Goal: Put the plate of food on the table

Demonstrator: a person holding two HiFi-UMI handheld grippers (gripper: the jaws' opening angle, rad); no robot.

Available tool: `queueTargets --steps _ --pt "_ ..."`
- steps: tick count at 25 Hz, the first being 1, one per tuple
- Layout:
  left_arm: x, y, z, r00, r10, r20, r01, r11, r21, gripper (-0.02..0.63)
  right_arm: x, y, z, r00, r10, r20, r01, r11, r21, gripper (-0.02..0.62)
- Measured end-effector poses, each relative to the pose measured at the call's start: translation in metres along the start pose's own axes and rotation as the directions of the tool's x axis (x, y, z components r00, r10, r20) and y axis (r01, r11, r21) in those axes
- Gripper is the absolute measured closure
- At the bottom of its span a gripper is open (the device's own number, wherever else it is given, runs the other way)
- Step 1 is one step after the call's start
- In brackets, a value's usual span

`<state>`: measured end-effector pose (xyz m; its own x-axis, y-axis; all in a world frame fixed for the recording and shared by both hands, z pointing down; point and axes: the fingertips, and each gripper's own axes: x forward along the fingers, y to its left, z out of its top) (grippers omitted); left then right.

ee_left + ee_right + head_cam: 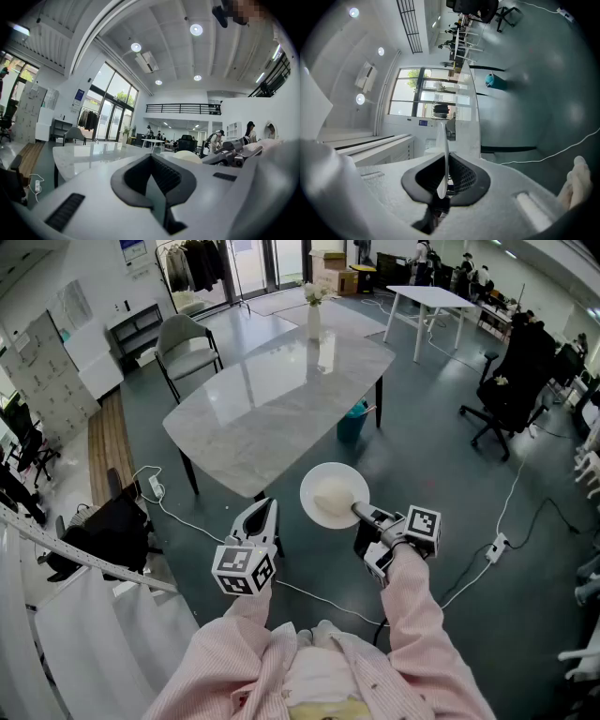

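Pink sleeves (417, 615) are extending forward, elbows bent. Left gripper (265, 508) is idling low, jaws clenched on nothing. Right gripper (359, 513) is grasping the near rim of the plate of food (330, 491), holding it level over the floor, with the table (272, 409) lying ahead and leftward.

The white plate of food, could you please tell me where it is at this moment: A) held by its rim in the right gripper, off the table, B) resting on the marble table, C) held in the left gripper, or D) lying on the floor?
A: the right gripper pinches the rim of the plate, which hangs over the floor beside the table.
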<state>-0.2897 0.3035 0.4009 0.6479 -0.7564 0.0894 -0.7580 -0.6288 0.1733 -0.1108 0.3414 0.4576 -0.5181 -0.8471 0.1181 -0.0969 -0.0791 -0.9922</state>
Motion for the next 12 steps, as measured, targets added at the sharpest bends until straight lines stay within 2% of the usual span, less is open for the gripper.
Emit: queueTargets --steps 4,12 --pt "0.009 -0.004 -0.001 1.000 -0.001 0.000 0.001 1.000 -0.005 0.609 0.003 0.003 0.013 0.999 0.049 -0.011 -0.050 0.998 -0.038 0.572" --pt "0.031 -0.019 -0.003 1.000 0.003 0.007 -0.003 1.000 -0.010 0.609 -0.004 -0.004 0.039 0.998 0.056 -0.007 -0.056 0.998 -0.008 0.572"
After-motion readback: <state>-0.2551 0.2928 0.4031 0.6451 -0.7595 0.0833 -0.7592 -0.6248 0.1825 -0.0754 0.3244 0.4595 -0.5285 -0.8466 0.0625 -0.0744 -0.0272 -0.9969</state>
